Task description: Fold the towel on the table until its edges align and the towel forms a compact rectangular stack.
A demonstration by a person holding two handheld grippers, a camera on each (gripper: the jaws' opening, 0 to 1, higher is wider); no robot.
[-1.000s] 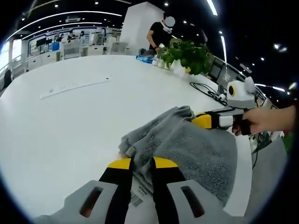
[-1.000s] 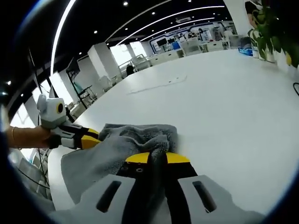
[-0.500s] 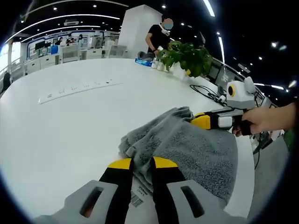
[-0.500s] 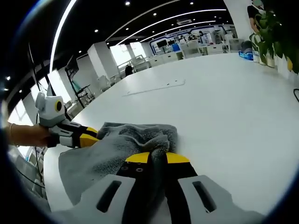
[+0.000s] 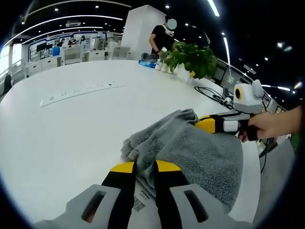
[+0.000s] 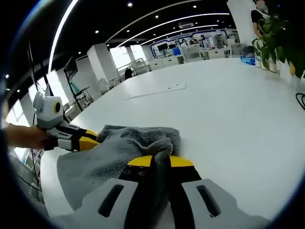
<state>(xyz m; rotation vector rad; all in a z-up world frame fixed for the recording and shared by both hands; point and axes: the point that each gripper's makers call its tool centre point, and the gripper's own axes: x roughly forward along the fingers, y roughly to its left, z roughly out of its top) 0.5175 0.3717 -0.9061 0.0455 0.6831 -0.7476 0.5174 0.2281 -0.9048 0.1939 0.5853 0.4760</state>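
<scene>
Little has moved since a second ago: both grippers keep their hold and the towel (image 5: 190, 148) lies as it did, crumpled and partly folded near the bench (image 5: 71, 129) edge. Left gripper (image 5: 142, 168) has its fingers closed on a near corner of the towel, a white tag showing beneath. Right gripper (image 6: 160, 161) has its fingers shut on a bunched fold of the towel (image 6: 114, 152). Each gripper appears in the other's view, held by a hand (image 5: 274, 125) at the towel's side. Far on the bench sit a white strip (image 5: 81, 89), a plant (image 5: 193, 56) and a black cable (image 5: 212, 93). A person (image 5: 162, 36) stands beyond.
</scene>
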